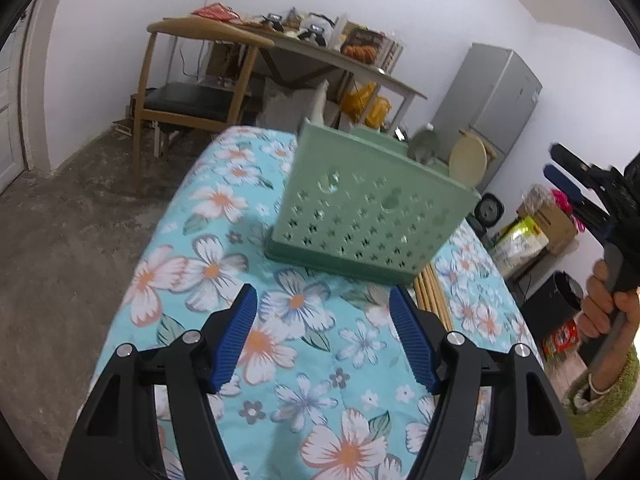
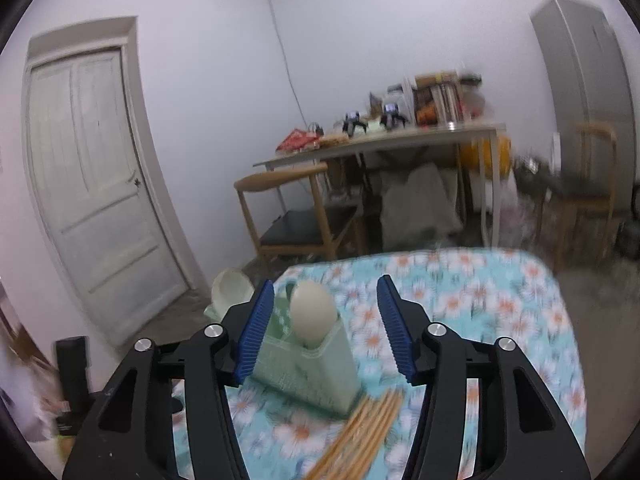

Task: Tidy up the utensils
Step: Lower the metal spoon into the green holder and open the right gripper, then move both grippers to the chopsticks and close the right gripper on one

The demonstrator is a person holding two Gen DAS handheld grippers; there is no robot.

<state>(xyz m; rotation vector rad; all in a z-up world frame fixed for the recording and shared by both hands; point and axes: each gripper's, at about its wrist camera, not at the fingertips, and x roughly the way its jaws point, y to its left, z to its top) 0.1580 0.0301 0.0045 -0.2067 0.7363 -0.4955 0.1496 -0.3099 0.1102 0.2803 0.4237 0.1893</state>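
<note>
A green perforated utensil holder [image 1: 372,216] stands on the floral-clothed table [image 1: 224,264]. A cream spoon [image 1: 468,158] and a grey-green spoon [image 1: 424,146] stick up out of it. Wooden chopsticks [image 1: 432,296] lie on the cloth at its right corner. My left gripper [image 1: 322,294] hovers open in front of the holder, nothing between its fingers. My right gripper [image 1: 554,159], held by a hand [image 1: 608,304], is off to the right. In the blurred right wrist view, the right gripper [image 2: 326,283] is open above the holder [image 2: 308,364]; the cream spoon [image 2: 312,312] shows between its fingers, untouched. Chopsticks [image 2: 360,432] lie below.
Beyond the table stand a wooden chair [image 1: 188,100] and a cluttered grey table [image 1: 320,52]. A grey fridge [image 1: 492,100] is at the back right, with boxes and bags [image 1: 532,232] on the floor. A white door [image 2: 92,184] is on the left wall.
</note>
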